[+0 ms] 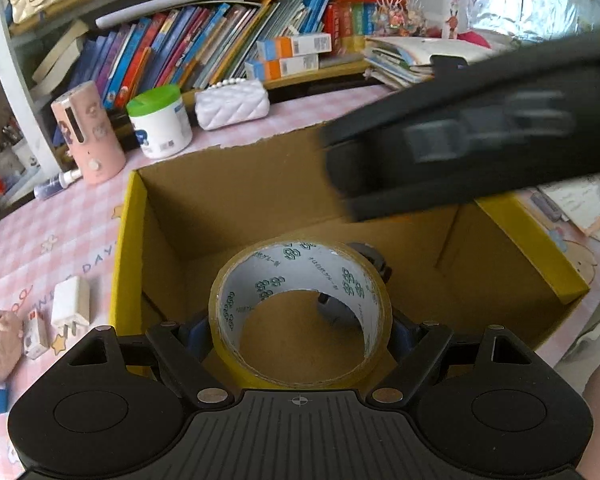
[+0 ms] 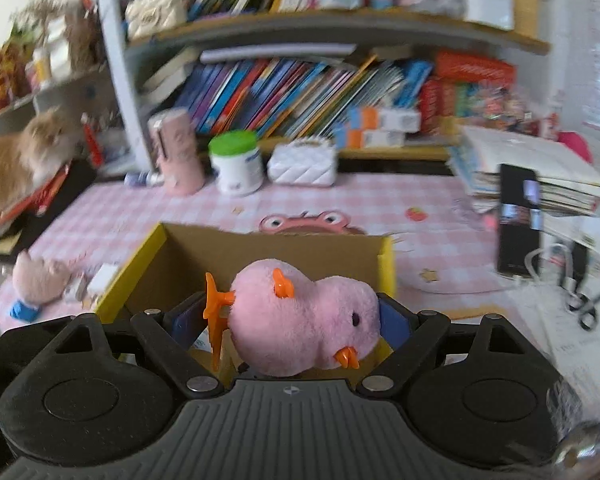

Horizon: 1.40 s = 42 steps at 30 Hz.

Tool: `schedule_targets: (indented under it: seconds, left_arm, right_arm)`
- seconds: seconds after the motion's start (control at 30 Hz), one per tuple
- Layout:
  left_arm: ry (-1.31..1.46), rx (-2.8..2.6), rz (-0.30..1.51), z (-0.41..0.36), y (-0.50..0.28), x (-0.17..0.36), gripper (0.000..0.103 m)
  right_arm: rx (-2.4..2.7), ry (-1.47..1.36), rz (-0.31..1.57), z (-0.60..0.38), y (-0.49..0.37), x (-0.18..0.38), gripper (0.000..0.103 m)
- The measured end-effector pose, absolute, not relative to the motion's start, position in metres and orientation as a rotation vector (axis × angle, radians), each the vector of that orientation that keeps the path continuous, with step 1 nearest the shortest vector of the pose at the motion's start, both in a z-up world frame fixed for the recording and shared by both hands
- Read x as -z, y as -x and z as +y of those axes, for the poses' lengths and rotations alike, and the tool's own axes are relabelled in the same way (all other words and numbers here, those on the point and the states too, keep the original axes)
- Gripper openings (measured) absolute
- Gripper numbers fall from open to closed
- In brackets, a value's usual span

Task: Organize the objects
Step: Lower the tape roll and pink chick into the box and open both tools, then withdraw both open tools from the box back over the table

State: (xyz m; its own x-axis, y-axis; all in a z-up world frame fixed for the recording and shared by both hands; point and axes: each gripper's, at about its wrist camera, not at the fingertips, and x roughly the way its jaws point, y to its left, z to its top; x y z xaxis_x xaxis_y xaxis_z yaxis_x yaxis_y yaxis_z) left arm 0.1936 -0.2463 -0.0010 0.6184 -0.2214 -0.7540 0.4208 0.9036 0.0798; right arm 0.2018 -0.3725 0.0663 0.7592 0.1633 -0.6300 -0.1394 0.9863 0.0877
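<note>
Pink checked tabletop (image 2: 140, 216) runs back to crowded bookshelves (image 2: 300, 80); on it stands an open cardboard box (image 1: 236, 184) with yellow sides; my left tongs (image 1: 300, 332) grip a roll of tape (image 1: 300, 312) above the box's inside; my right tongs (image 2: 292, 320) clamp a pink plush chick (image 2: 300, 320) over the box's near edge; my right tongs also cross the left view, blurred.

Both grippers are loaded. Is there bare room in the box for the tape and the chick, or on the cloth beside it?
The cardboard box floor shows mostly bare beyond the tape roll; only a small dark item lies there. Bare cloth stretches between the box's left wall and the pink bottle. It is crowded near the white charger, and the pink chick fills the right gripper.
</note>
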Motion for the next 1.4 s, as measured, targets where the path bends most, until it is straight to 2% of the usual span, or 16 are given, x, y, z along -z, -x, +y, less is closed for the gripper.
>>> schedule_targets:
  seconds: [0.4,0.73,0.87,1.1,1.4]
  left_arm:
    - [-0.252,0.32,0.822,-0.252,-0.194,0.002,0.085]
    - [-0.195,0.272,0.765,-0.229,-0.179,-0.019,0.085]
    - [-0.167,0.267,0.738,-0.221,-0.169,-0.03,0.085]
    - [-0.16,0.27,0.661,-0.212,-0.145,-0.041,0.085]
    - [-0.06,0.277,0.63,-0.184,-0.122,-0.05,0.089]
  right_arm:
    - [-0.285,0.063,0.969,-0.337,-0.289,-0.02,0.086]
    - [-0.283,0.028,1.042,-0.337,-0.314,-0.001,0.088]
    - [-0.274,-0.001,1.019,-0.338,-0.312,-0.004,0.095]
    - [-0.267,-0.067,0.904,-0.347,-0.282,-0.04,0.096]
    - [-0.198,-0.028,0.689,-0.342,-0.2,-0.084,0.095]
